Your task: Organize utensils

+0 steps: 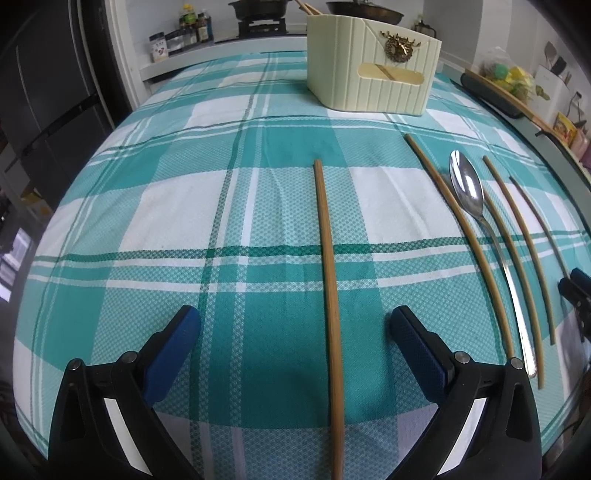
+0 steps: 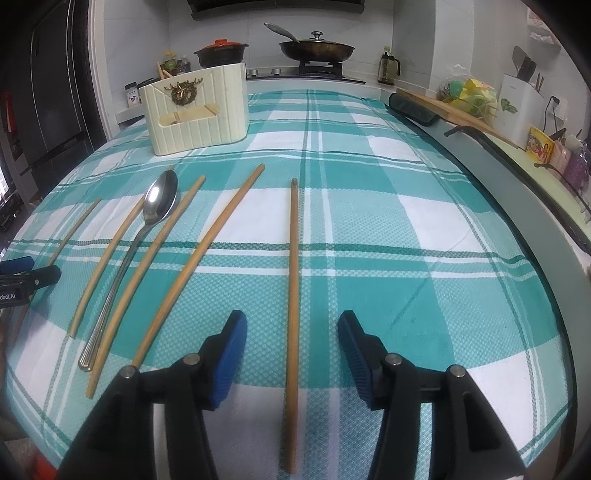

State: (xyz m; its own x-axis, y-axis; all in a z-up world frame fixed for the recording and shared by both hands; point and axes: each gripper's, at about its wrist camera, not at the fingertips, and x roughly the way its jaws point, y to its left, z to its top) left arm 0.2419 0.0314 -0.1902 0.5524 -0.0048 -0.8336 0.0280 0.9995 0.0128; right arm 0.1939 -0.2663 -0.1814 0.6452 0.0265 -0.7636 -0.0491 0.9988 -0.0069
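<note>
Several wooden chopsticks and a metal spoon lie on a teal plaid cloth. My left gripper is open, its jaws on either side of the leftmost chopstick. My right gripper is open, its jaws on either side of the rightmost chopstick. The spoon and other chopsticks lie to its left. A cream utensil holder stands at the far side of the cloth, with chopsticks in it; it also shows in the right wrist view.
Behind the table is a stove with a wok and a black pot. Bottles stand at the back left. A counter with a cutting board and clutter runs along the right. A fridge stands to the left.
</note>
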